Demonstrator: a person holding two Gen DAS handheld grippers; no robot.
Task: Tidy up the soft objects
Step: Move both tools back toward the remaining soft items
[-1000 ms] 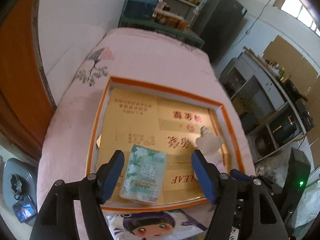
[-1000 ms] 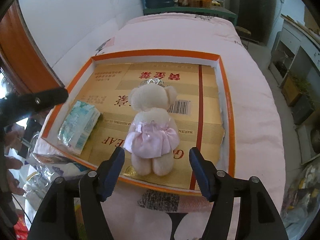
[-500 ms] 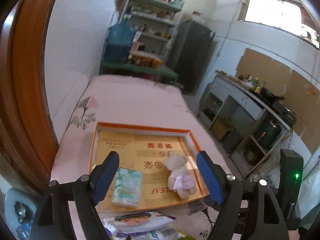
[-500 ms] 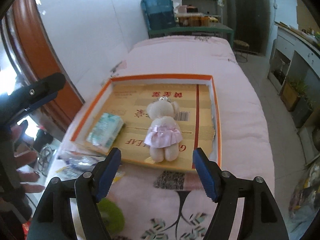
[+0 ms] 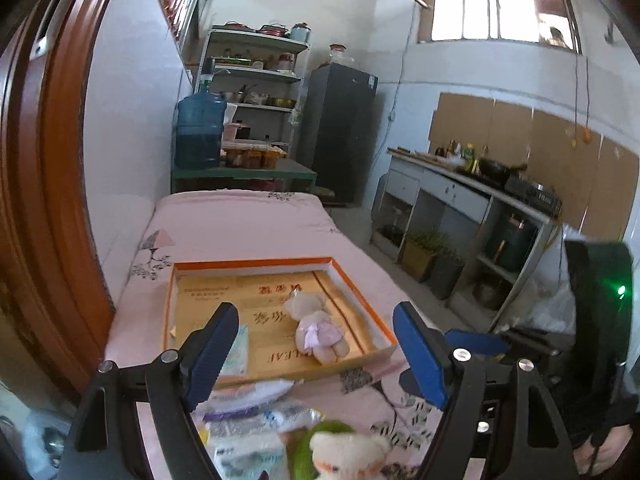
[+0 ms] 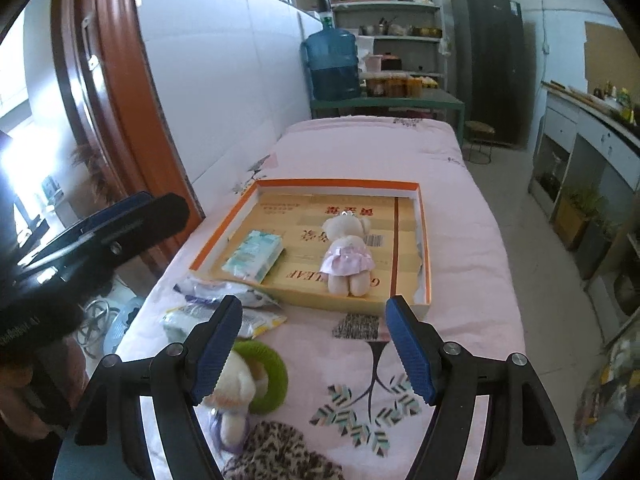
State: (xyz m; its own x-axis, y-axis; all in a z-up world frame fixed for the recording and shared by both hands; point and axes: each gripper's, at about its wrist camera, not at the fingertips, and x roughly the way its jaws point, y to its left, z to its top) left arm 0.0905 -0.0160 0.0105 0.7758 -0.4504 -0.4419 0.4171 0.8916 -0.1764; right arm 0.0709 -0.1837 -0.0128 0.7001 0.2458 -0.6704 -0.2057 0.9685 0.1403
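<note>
An orange-rimmed cardboard tray (image 6: 427, 240) lies on the pink bed. In it lie a cream teddy in a pink dress (image 6: 347, 254) and a green tissue pack (image 6: 254, 255); both also show in the left wrist view, the teddy (image 5: 318, 326) and the pack (image 5: 236, 350). In front of the tray lie plastic packets (image 6: 224, 306), a second cream plush (image 6: 232, 390) with a green ring (image 6: 268, 376) and a leopard-print item (image 6: 280, 454). My right gripper (image 6: 312, 350) and left gripper (image 5: 316, 356) are open, empty, raised well back from the tray.
A white wall and an orange-brown door frame (image 6: 116, 92) run along the left of the bed. A shelf with a blue water jug (image 6: 334, 64) and a dark fridge (image 6: 488, 64) stand beyond the bed. A kitchen counter (image 5: 472, 184) lines the right side.
Both grippers have pulled back and up from the tray, leaving the tissue pack and the teddy lying in it. The loose items in front of the tray have come into view.
</note>
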